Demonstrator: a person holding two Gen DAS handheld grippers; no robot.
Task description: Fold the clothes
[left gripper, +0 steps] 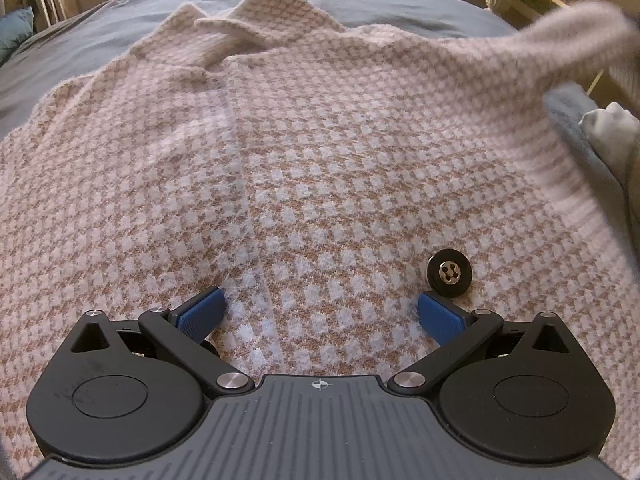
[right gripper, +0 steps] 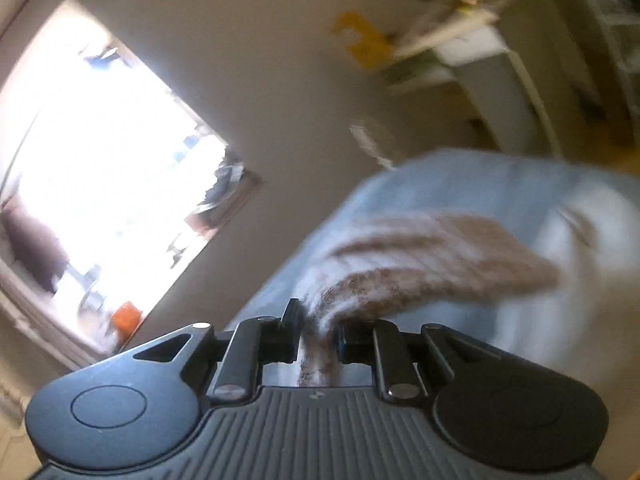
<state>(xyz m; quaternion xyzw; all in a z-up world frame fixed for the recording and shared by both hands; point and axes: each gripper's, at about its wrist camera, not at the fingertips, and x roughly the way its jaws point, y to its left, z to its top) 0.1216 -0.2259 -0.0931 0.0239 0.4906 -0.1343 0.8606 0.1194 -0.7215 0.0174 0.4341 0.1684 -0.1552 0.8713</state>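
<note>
Raised sleeve [left gripper: 576, 36] perhaps blocks right.

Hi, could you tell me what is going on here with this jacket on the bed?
A person with a gripper in each hand is folding a checked knit jacket that lies spread on a blue bedsheet. The right gripper is shut on a bunch of the knit fabric, and one part of the jacket is lifted at the right of the left wrist view. The left gripper is open, low over the jacket front, next to a black button.
</note>
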